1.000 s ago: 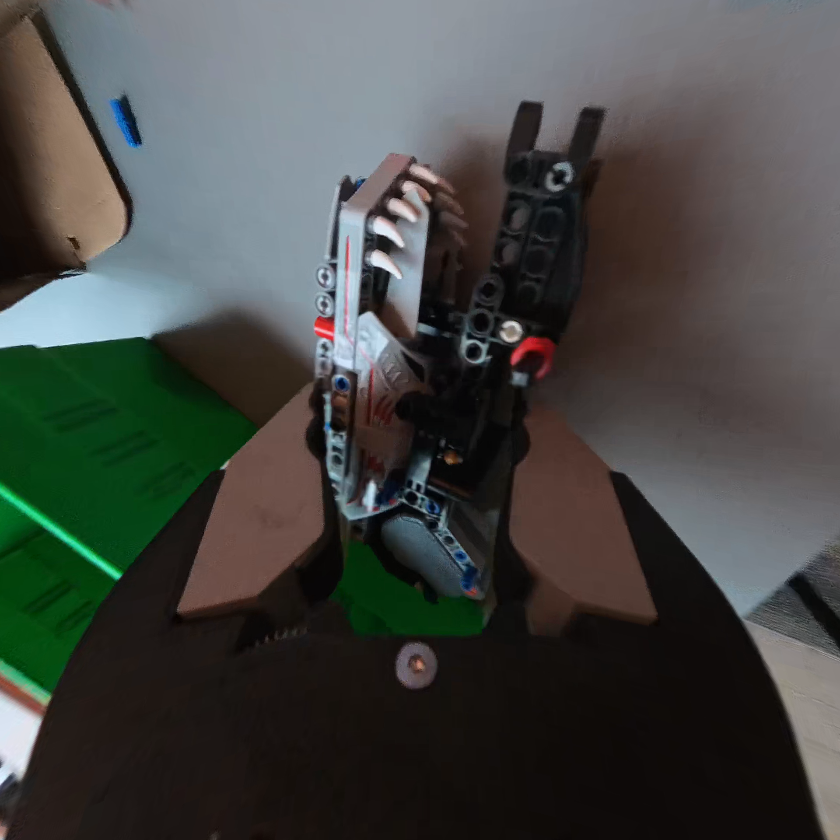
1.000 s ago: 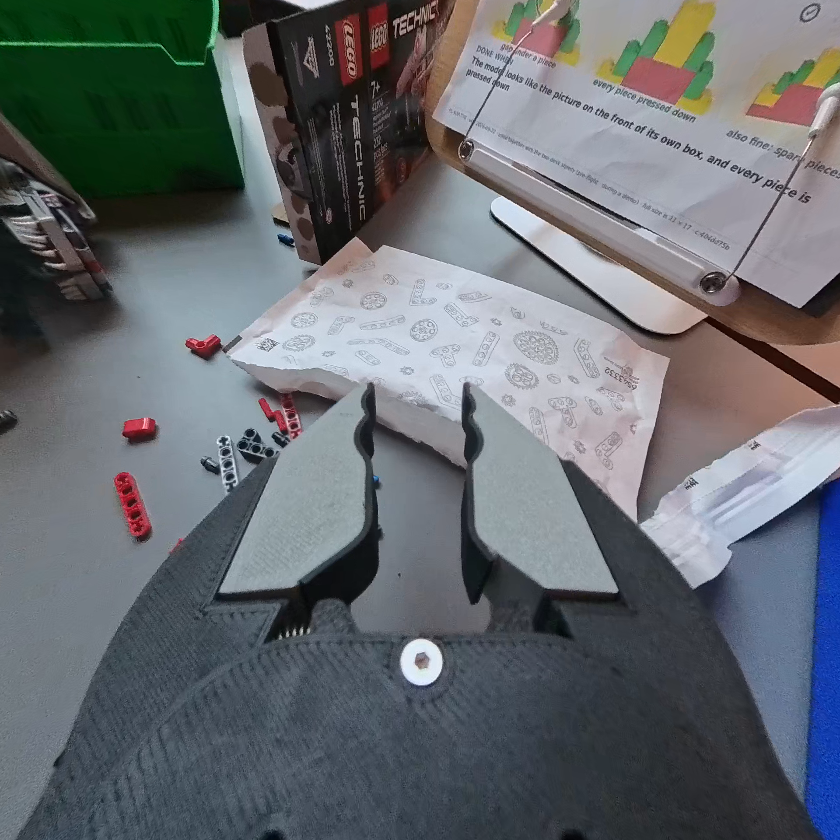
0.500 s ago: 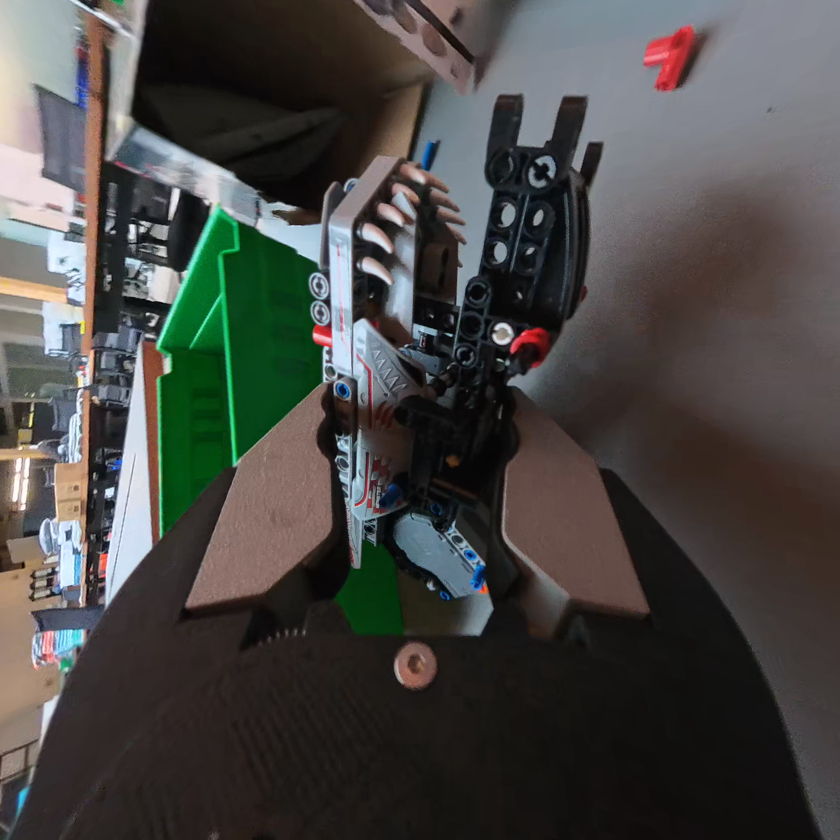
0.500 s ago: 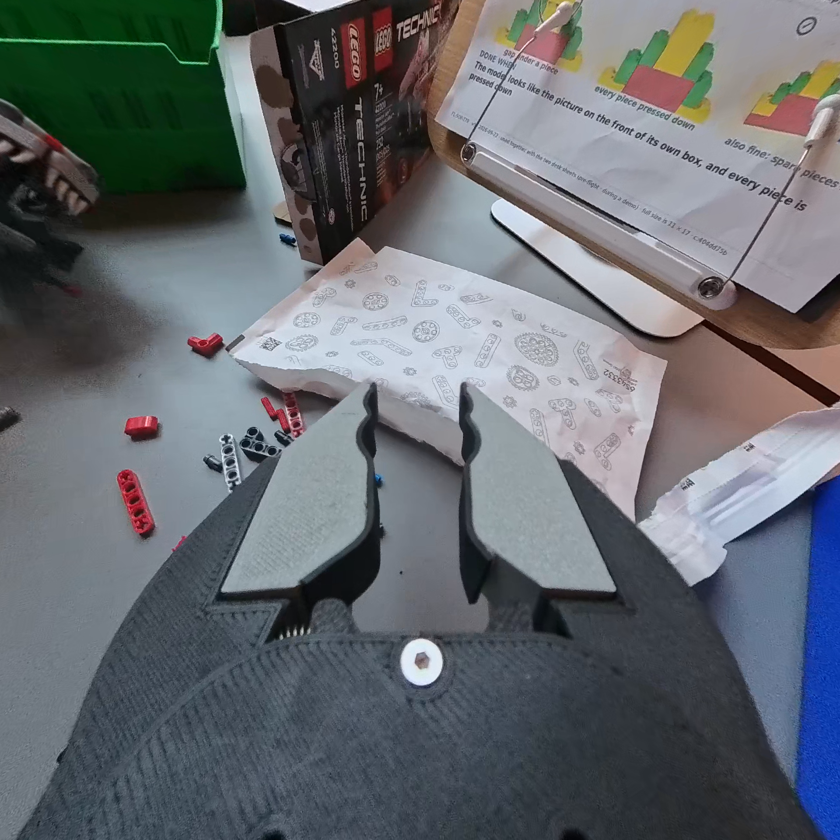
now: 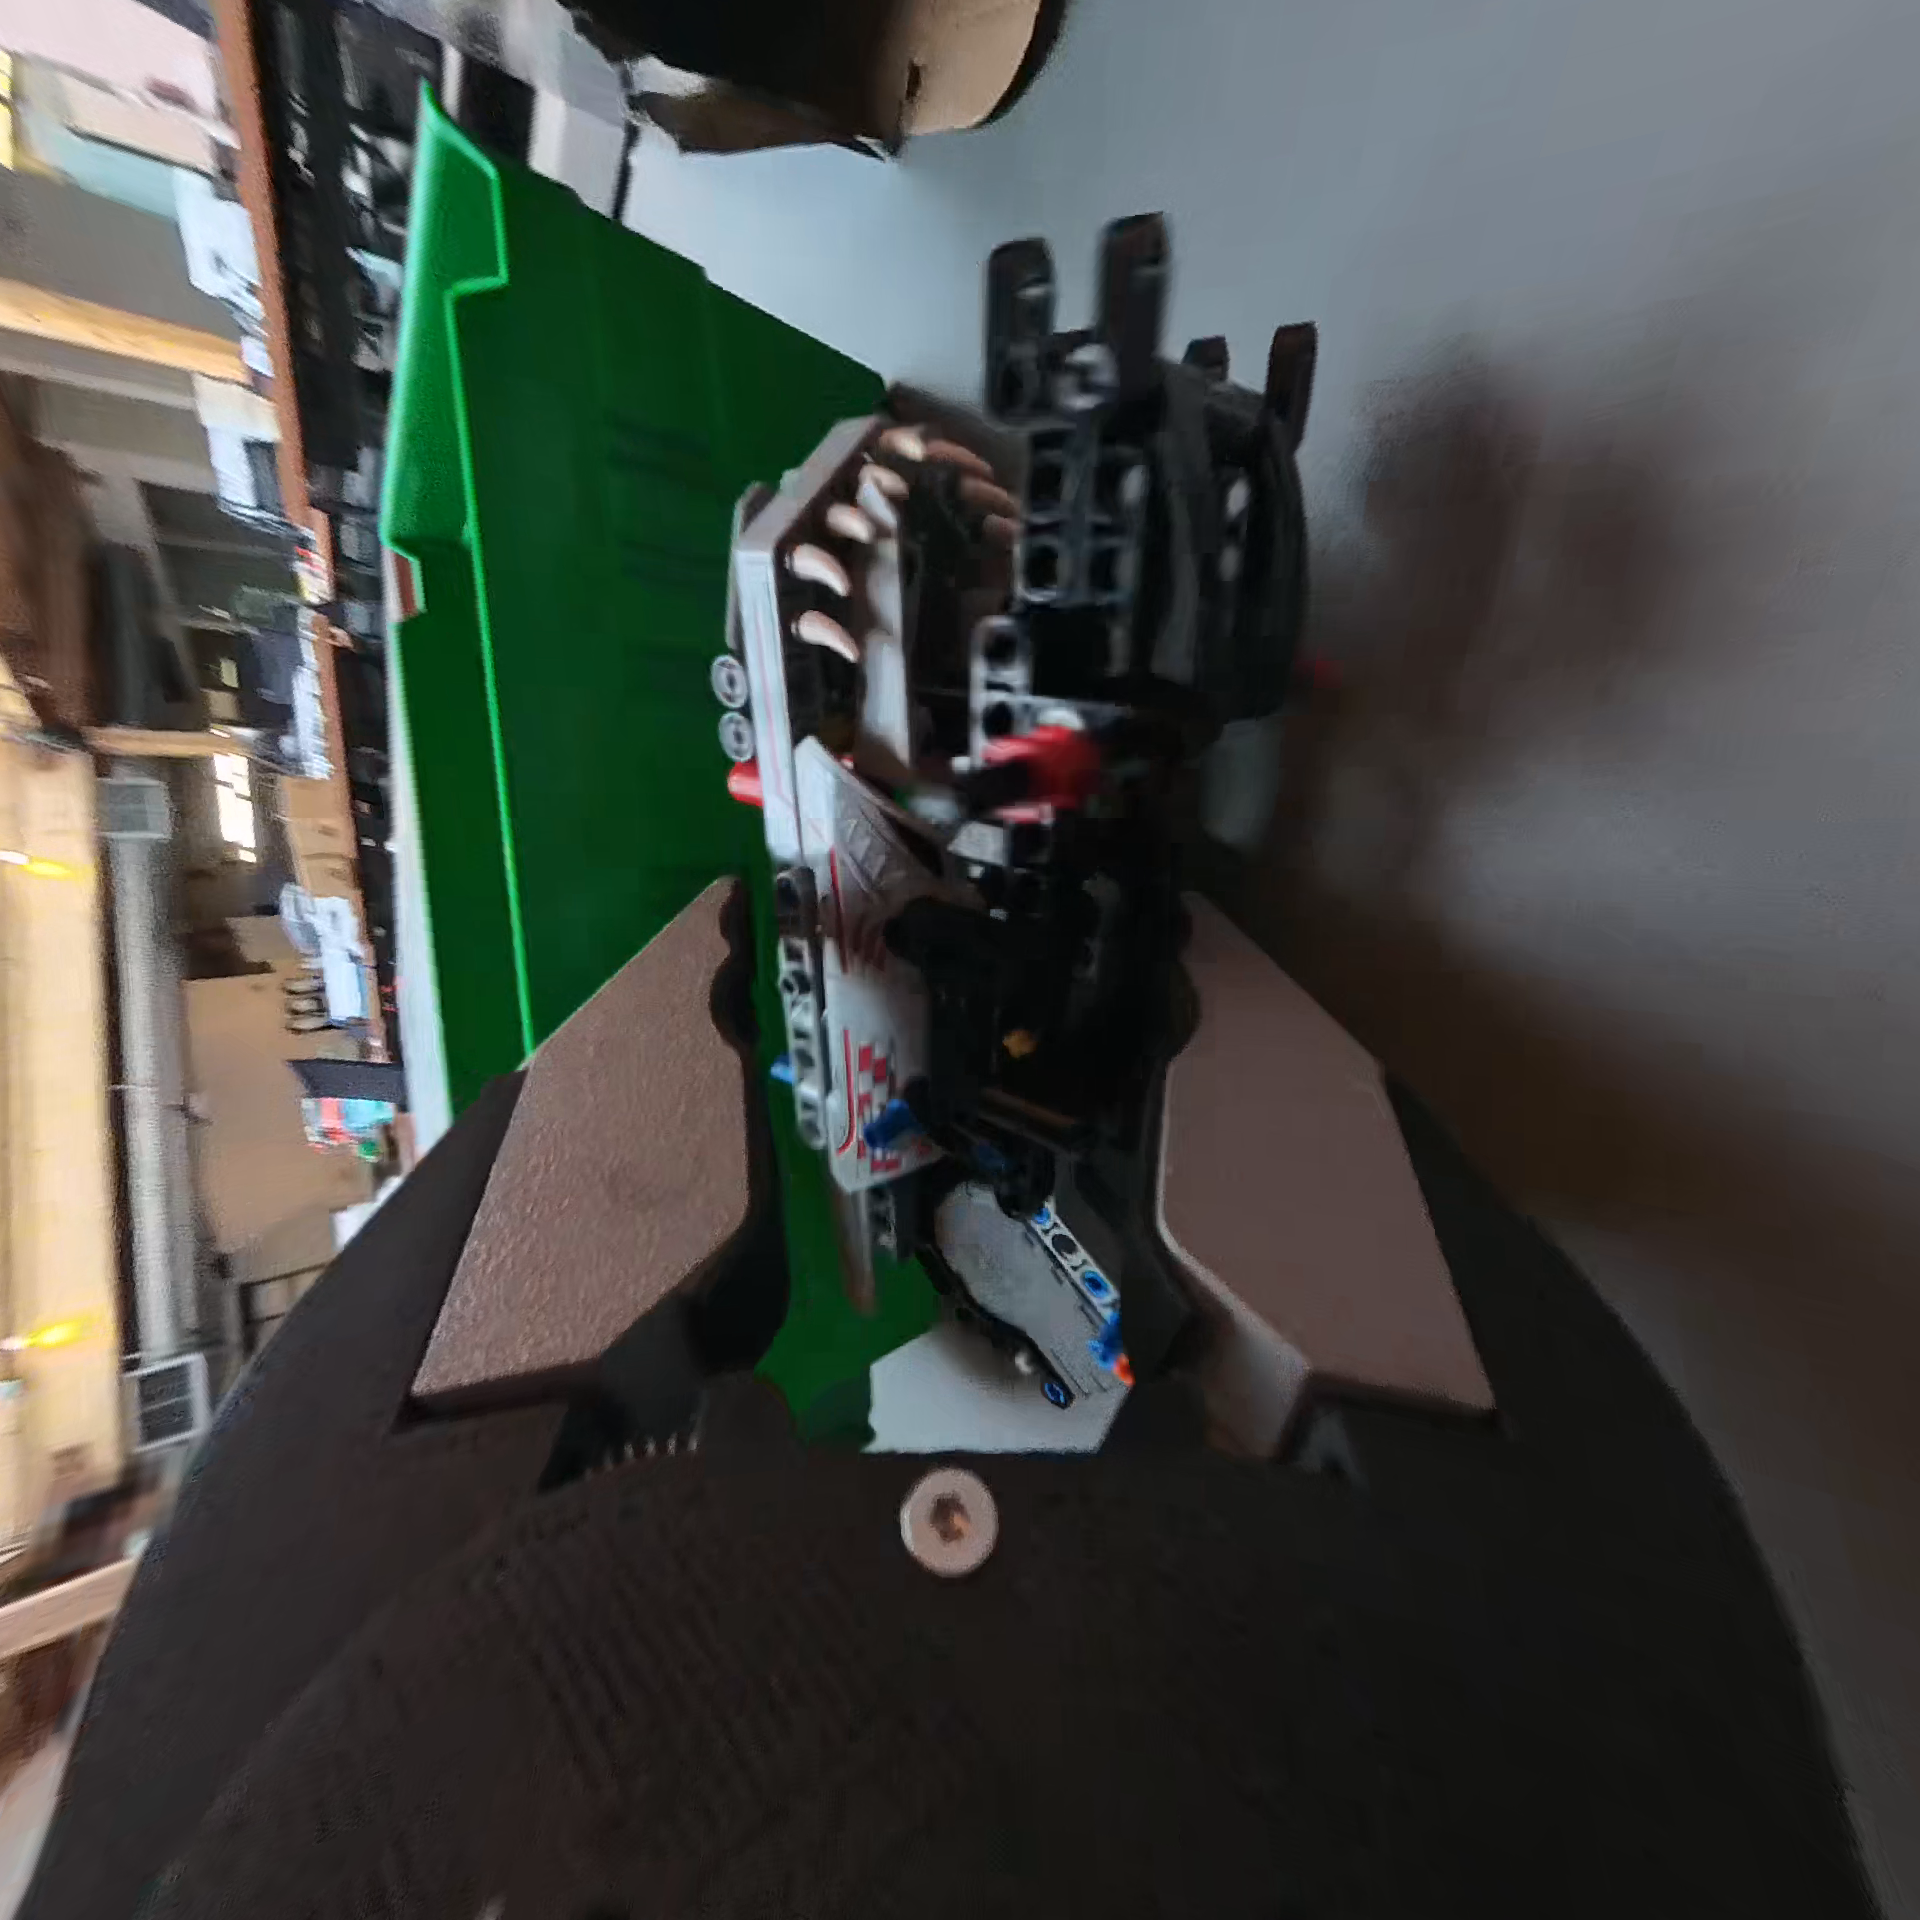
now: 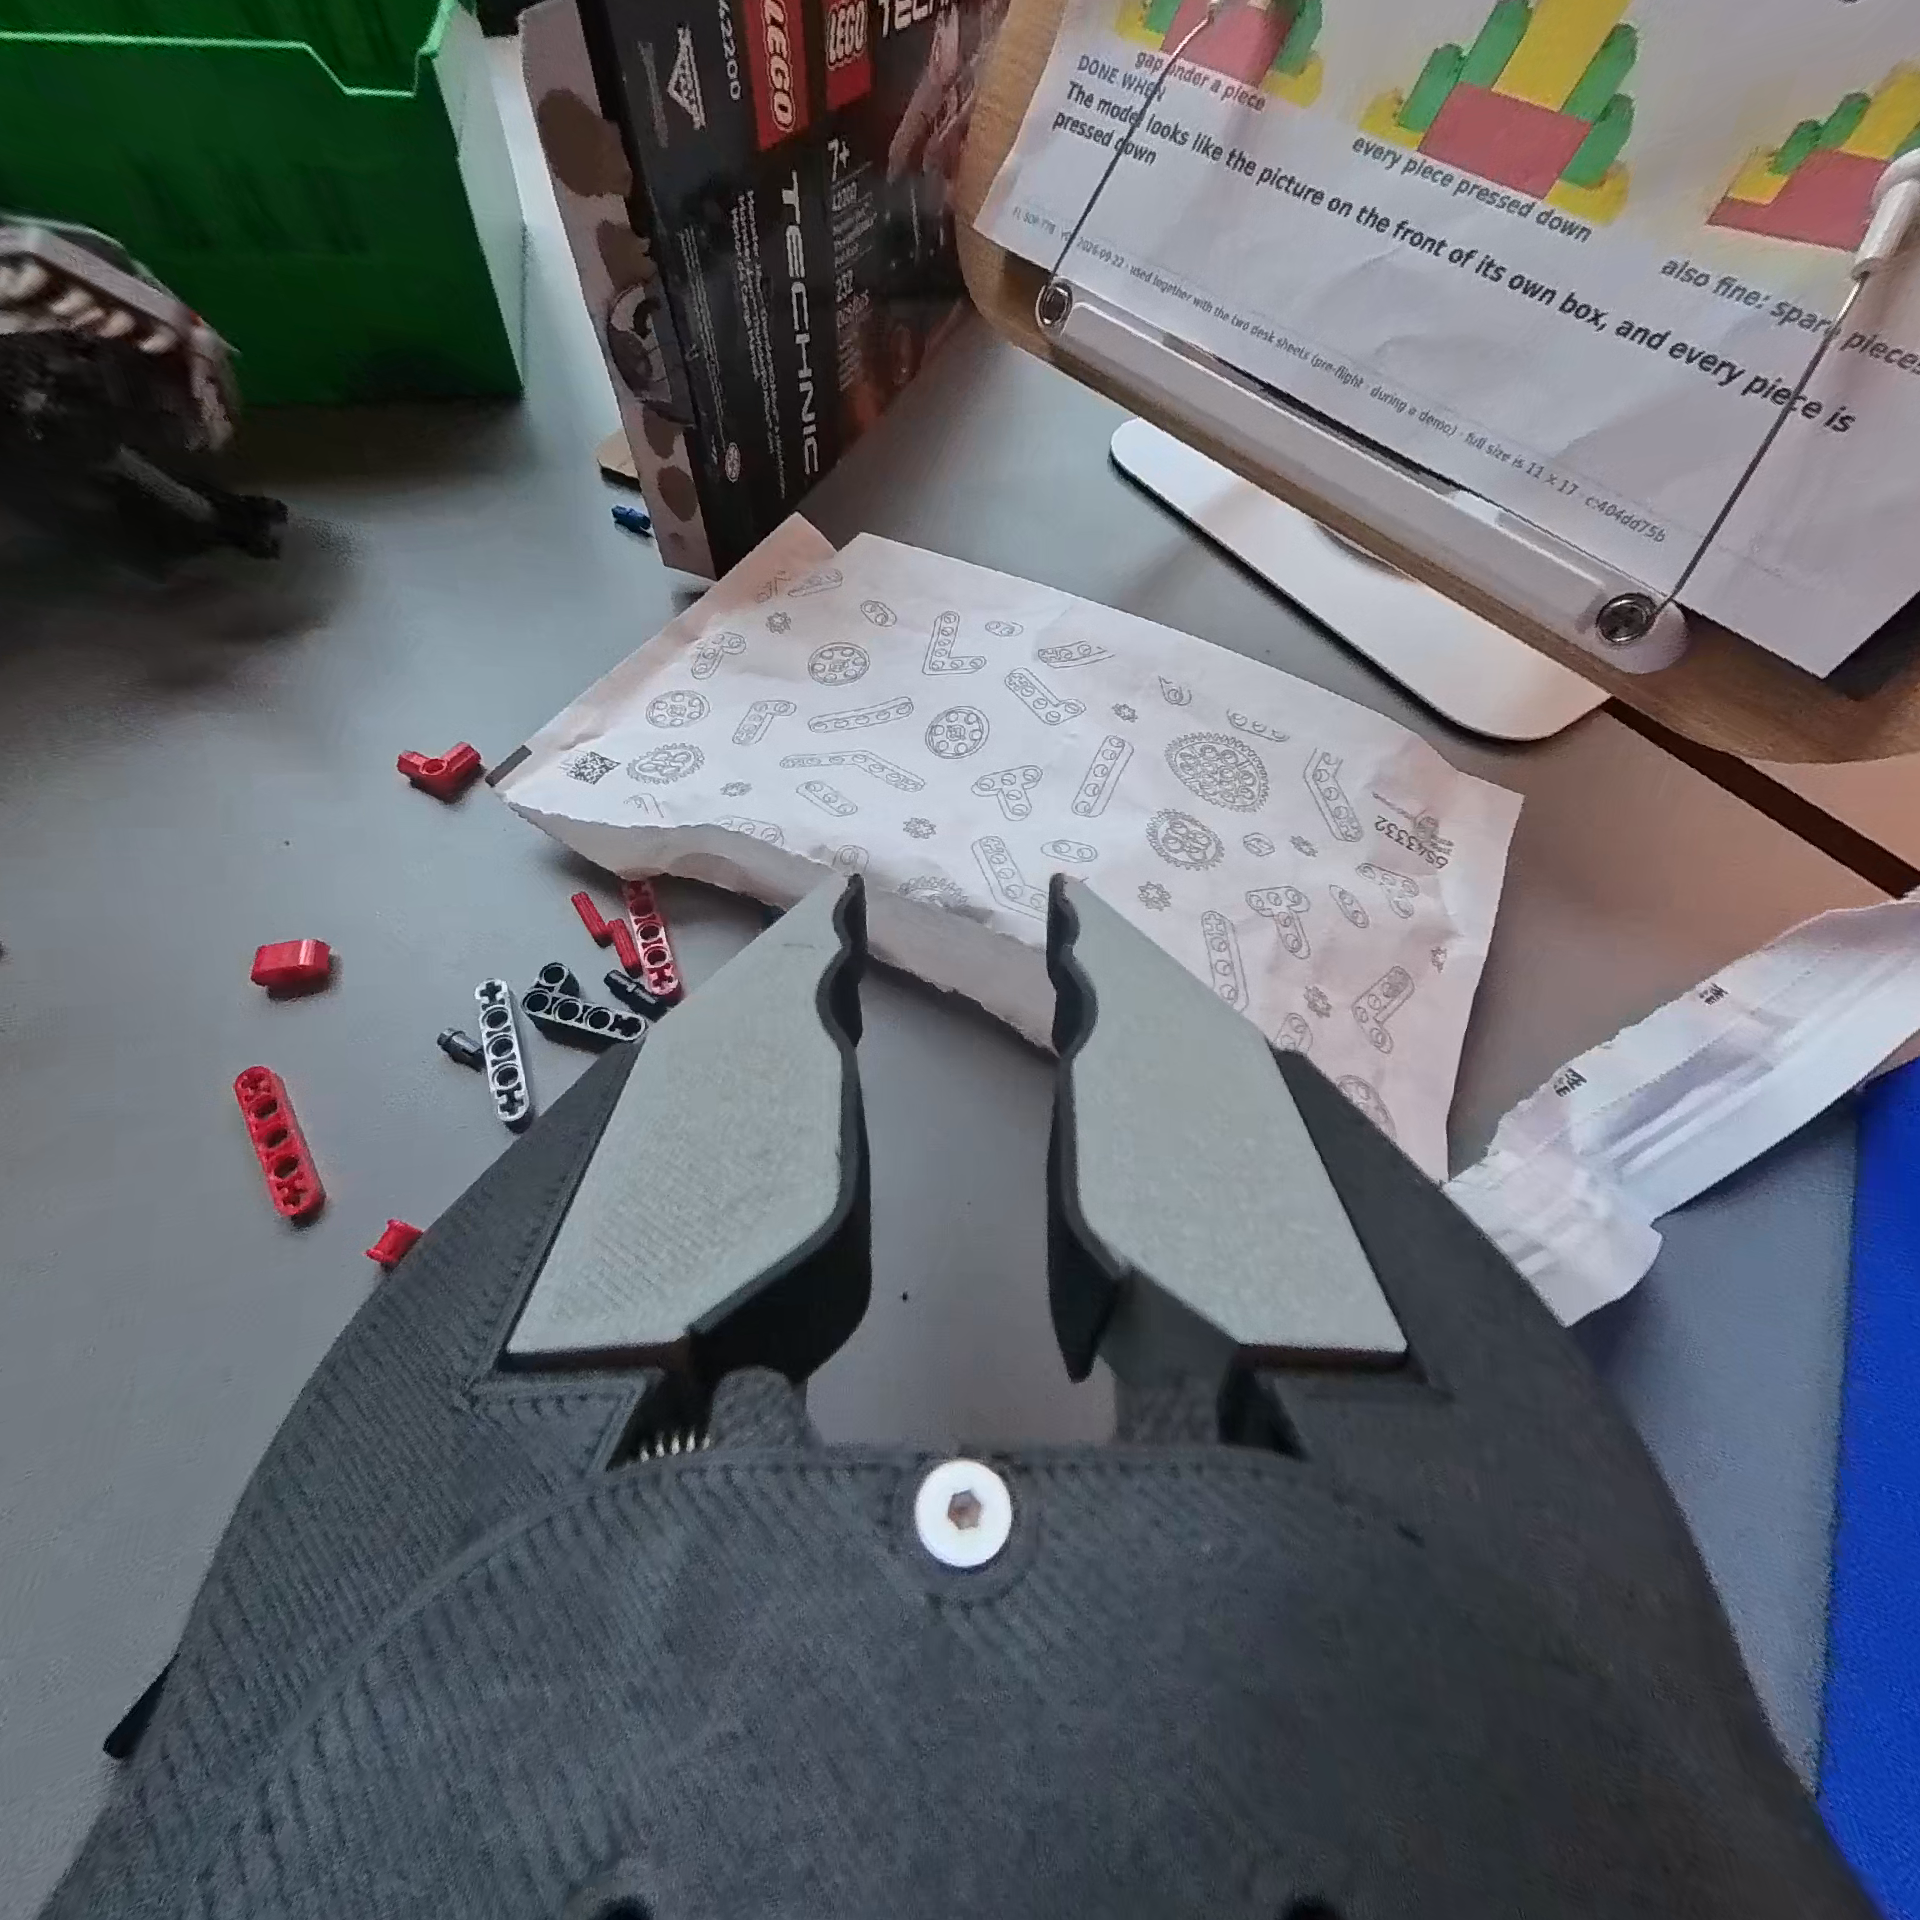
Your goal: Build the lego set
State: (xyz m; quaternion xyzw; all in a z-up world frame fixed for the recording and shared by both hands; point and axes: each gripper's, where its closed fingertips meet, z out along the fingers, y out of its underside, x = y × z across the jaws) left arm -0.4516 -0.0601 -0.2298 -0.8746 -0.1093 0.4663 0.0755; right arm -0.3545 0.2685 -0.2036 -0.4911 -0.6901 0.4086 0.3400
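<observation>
Left gripper (image 5: 961, 935) clamped on the model (image 5: 977, 831): grey panels with teeth on one side, black beam frame on the other, red connector mid-body. Model sits between both fingers and juts out well past the tips. Left view is motion-blurred; green bin (image 5: 623, 623) right behind the model, grey table (image 5: 1610, 1039) to the right. Right gripper (image 6: 954, 904) empty, jaws apart with a narrow gap, hovering over the table (image 6: 260, 727) at the torn edge of the printed paper bag (image 6: 1039, 748). Loose parts left of its fingers: red beam (image 6: 278, 1141), grey beam (image 6: 503, 1051), black beam (image 6: 574, 1006), red angle connector (image 6: 441, 767), small red piece (image 6: 293, 962). Model also visible at far left of the right view (image 6: 114, 395), in front of the bin (image 6: 260, 208). Set box (image 6: 769, 281) stands behind the bag; instruction sheet on a stand (image 6: 1455, 208) at upper right; second bag (image 6: 1714, 1081) at right.
</observation>
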